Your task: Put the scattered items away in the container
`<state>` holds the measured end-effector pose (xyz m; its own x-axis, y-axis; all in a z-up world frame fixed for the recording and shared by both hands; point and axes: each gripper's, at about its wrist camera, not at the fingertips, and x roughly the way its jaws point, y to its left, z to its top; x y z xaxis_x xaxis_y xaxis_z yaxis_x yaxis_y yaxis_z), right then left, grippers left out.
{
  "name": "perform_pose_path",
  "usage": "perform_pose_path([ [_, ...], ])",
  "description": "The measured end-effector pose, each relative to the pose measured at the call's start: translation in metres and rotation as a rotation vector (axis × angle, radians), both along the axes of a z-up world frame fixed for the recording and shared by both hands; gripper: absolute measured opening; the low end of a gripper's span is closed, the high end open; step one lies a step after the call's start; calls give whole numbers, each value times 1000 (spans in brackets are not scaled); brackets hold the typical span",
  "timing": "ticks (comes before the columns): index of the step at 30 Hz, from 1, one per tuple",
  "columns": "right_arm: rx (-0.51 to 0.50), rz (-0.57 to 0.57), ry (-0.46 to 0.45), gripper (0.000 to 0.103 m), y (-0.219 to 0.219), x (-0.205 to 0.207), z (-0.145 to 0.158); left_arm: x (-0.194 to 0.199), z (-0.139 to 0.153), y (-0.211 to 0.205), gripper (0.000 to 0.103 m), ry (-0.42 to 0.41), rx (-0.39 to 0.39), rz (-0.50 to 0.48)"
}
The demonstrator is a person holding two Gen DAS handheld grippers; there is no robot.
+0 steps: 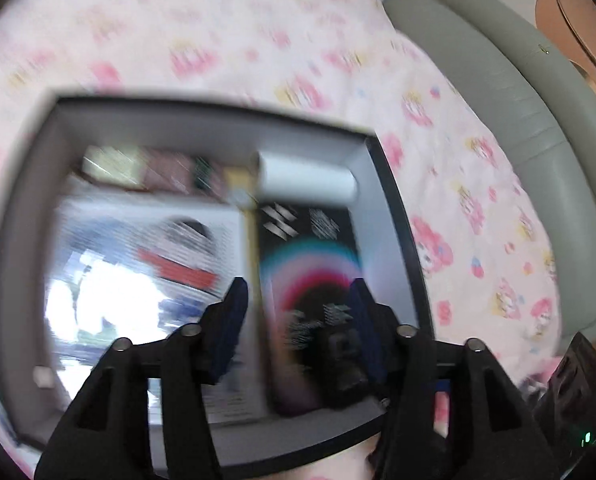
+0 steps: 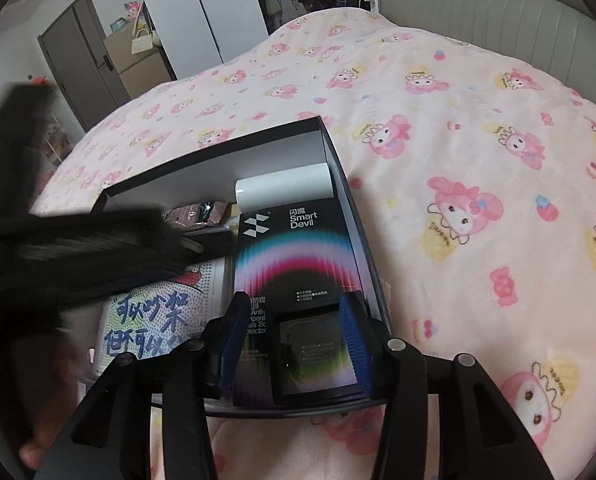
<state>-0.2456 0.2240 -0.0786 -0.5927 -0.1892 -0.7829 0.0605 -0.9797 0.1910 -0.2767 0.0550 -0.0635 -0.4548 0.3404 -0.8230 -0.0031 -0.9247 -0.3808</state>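
Several items already lie inside the box (image 2: 339, 168) on the bed (image 2: 457, 128): a white roll (image 2: 284, 190) against the box's far wall, a black rainbow-printed package (image 2: 294, 248) along its right wall, a printed sheet (image 2: 154, 320) to the left of that package, and some small dark packets (image 2: 196, 214) in the far left part. On the stretch of bed that I can see around the box, nothing loose shows, so the tidying looks nearly or fully complete; I cannot see the whole bed, so something may remain out of view.

From my right-side camera, the right hand-held gripper (image 2: 294, 340) hangs over the near end of the box with its blue pads spread wide. A small dark card (image 2: 317, 354) sits between them on top of the rainbow package; I cannot tell whether the pads touch it, but with that gap I judge it is not clamped.

The left hand-held gripper (image 1: 298, 312) is also spread wide over the near part of the box (image 1: 393, 208), empty, in a badly blurred view. In the right camera's view it crosses the left of the box as a dark smear.
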Motion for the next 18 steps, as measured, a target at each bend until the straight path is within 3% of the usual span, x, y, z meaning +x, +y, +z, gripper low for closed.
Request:
perform_pose_path([
  [2,-2,-3,-1,43,-3,1,6,9,13,-8,66,40,-53,34],
  [12,-4,6,30,46,-27,12,52,42,55,-52,66,133,-175,163],
  [15,-1,20,39,54,-39,21,64,49,59,-51,66,138,-209,175],
  [18,4,23,38,56,-50,27,73,63,70,-59,66,165,-237,182],
])
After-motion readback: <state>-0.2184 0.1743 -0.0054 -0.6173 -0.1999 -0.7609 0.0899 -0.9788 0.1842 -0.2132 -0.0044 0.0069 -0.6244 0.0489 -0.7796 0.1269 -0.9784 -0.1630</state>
